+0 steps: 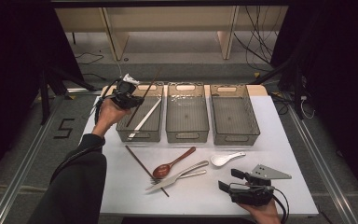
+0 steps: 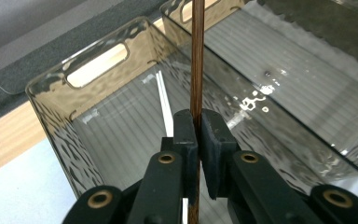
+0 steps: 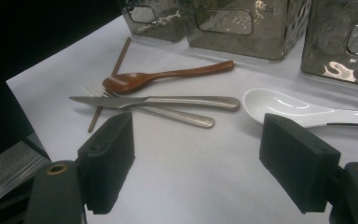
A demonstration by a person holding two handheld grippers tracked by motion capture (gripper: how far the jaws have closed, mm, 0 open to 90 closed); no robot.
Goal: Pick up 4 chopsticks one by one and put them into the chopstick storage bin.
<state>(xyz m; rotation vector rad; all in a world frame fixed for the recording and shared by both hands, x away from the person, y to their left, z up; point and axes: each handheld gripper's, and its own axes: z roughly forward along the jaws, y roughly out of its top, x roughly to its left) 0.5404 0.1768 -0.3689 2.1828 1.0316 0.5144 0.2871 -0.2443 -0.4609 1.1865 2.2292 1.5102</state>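
Observation:
My left gripper hangs over the near left part of the leftmost clear bin, shut on a brown chopstick that slants up and away. In the left gripper view the chopstick runs upright between the pressed pads, above the bin, where a white chopstick lies. A second brown chopstick, a wooden spoon, a knife and fork and a white spoon lie on the table. My right gripper rests open near the front edge, just short of the white spoon.
Two more clear bins, the middle one and the right one, stand in a row with the first at the back of the white table. Dark floor, cables and wooden legs lie beyond it.

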